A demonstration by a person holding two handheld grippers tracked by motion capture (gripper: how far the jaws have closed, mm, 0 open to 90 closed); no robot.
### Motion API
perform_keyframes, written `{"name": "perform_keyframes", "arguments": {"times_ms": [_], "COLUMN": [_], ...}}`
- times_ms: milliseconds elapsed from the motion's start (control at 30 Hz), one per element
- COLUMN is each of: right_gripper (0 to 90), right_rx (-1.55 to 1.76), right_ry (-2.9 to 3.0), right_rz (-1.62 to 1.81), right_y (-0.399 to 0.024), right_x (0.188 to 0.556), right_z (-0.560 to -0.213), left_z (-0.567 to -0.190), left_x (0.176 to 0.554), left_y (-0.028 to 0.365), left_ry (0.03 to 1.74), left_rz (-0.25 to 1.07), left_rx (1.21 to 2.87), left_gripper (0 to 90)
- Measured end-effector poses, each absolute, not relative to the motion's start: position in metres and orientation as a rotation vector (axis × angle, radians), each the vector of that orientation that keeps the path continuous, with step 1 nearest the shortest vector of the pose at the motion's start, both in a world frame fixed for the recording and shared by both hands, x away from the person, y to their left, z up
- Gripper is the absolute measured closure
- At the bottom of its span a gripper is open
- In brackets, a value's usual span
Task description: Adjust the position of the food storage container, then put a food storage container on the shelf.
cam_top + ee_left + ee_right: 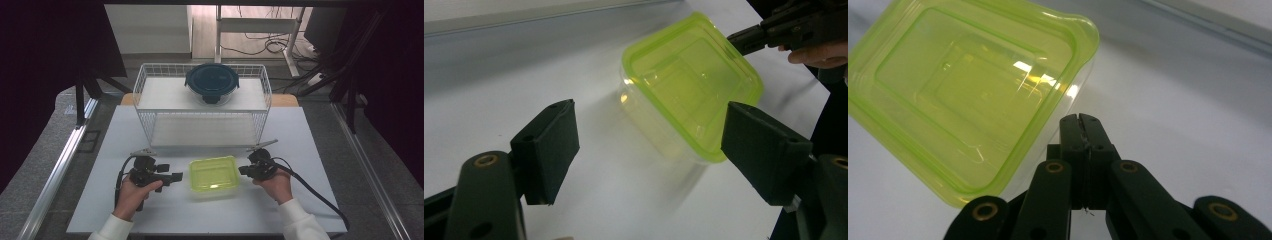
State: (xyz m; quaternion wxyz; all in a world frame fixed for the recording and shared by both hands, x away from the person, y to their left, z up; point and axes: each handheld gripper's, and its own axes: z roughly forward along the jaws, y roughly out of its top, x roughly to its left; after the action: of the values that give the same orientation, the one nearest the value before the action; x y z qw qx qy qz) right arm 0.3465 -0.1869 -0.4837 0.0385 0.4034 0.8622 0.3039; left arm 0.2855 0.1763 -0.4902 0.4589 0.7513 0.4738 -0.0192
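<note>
White sleeves are seen at the near edge of the high view, and from them the two hands reach onto the pale tabletop (300, 135). The left gripper (176, 176) is held by the left hand (131, 194) with its fingers (546, 150) spread wide and nothing between them; they are aimed at the left side of the container and stand just short of it. The right gripper (242, 170) is held by the right hand (275, 186) with its fingers (1081, 131) pressed together on nothing, their tip lying just beside the container's right edge; whether contact is made cannot be told. Between the two grippers, on the near half of the tabletop, the clear container with the yellow-green lid (214, 173) is set flat, its lid on. Farther back, a white wire basket (150, 125) is stood across the far half of the tabletop. On its upper shelf, a round glass bowl with a dark blue lid (212, 80) is placed near the middle.
</note>
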Motion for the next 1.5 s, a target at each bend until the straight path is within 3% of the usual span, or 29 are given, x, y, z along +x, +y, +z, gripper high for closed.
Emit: {"name": "perform_keyframes", "arguments": {"times_ms": [667,733,867,1000,1100,1500], "right_gripper": [87.2,83.7,54.1,40.6,35.1,32.5], "right_rx": [1.189,1.203,1.199,1.27,1.297,1.315], "right_ry": [2.624,2.566,2.45,2.453,2.446,2.434], "right_rz": [0.929,0.969,1.03,1.174,1.244,1.342], "right_y": [-0.179,-0.185,-0.191,-0.193,-0.194,-0.197], "right_x": [0.335,0.333,0.326,0.322,0.32,0.317], "right_z": [-0.485,-0.479,-0.472,-0.466,-0.463,-0.457], "left_z": [-0.489,-0.488,-0.486,-0.485,-0.486,-0.486], "left_x": [0.284,0.284,0.283,0.282,0.282,0.282], "left_y": [0.178,0.179,0.181,0.182,0.181,0.178], "left_ry": [1.184,1.189,1.199,1.205,1.206,1.203], "left_rz": [-0.016,-0.013,-0.014,0.0,-0.001,-0.018], "left_rx": [1.847,1.833,1.81,1.794,1.794,1.772], "left_gripper": [21.9,21.9,22.2,22.3,22.5,22.9]}}
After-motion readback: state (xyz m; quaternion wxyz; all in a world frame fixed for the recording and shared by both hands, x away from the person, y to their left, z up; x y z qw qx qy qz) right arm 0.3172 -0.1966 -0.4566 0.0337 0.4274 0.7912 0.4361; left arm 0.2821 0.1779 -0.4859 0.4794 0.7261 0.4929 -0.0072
